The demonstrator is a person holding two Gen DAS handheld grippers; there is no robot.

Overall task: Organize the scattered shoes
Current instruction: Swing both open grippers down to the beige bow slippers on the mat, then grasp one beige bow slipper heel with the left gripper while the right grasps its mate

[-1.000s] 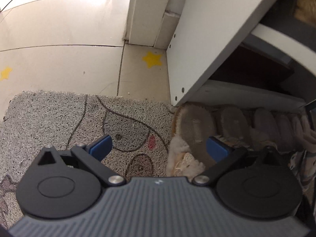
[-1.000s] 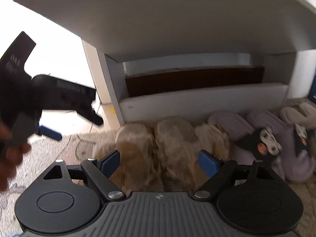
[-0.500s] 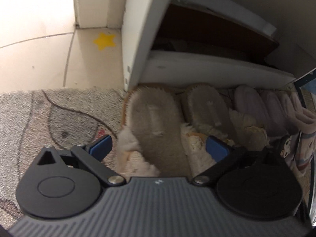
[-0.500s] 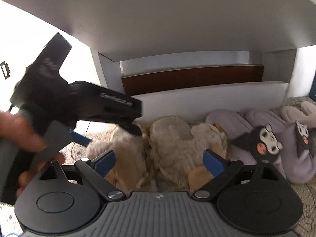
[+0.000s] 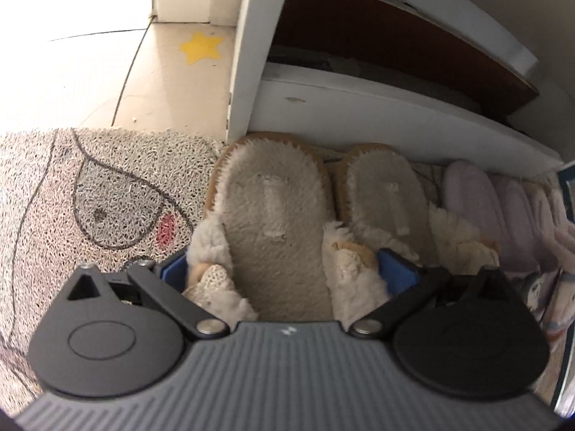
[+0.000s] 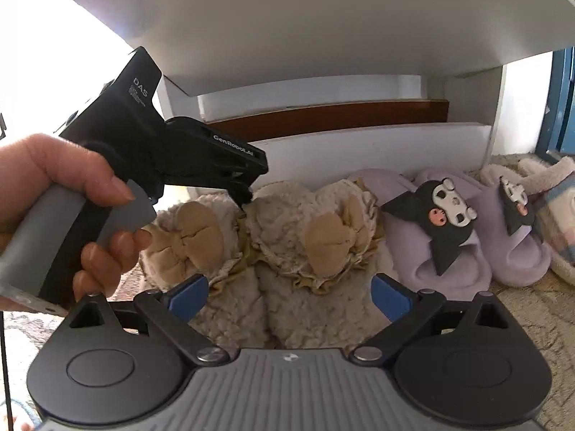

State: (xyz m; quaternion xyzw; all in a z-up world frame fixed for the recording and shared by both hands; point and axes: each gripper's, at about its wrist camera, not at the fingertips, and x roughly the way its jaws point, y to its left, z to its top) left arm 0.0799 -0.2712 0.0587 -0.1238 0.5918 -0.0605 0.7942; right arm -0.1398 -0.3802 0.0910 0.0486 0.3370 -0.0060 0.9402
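the pair of fluffy beige slippers [image 6: 276, 251] lies side by side on the floor at the foot of a white shoe cabinet [image 6: 323, 36], heels toward the cabinet's bottom board and bow-trimmed toes pointing outward. in the left wrist view the left slipper [image 5: 276, 222] sits on the edge of a grey looped doormat [image 5: 107, 186] with a cartoon face, right next to the cabinet's side panel [image 5: 244, 54].

the left gripper [image 5: 287, 269] hangs over this slipper with its jaws spread, one blue pad [image 5: 172, 269] on each side of the toe end; the fluff brushes the pads, but whether they press on it cannot be told. the second beige slipper [image 5: 384, 194] lies just beside it, touching along the trim, so the right-hand pad sits in the narrow gap between the two.

the right gripper [image 6: 289, 298] is wide open and holds nothing, its pads flanking both beige toes from a little in front. a hand [image 6: 72, 194] grips the left tool's grey handle at the left of this view.

to the right, lilac slippers [image 6: 442, 237] with black cartoon characters stand in the same row, touching the beige pair, and a pale fuzzy slipper [image 6: 553, 186] follows. a yellow star sticker [image 5: 201, 46] marks the tile beyond the mat.
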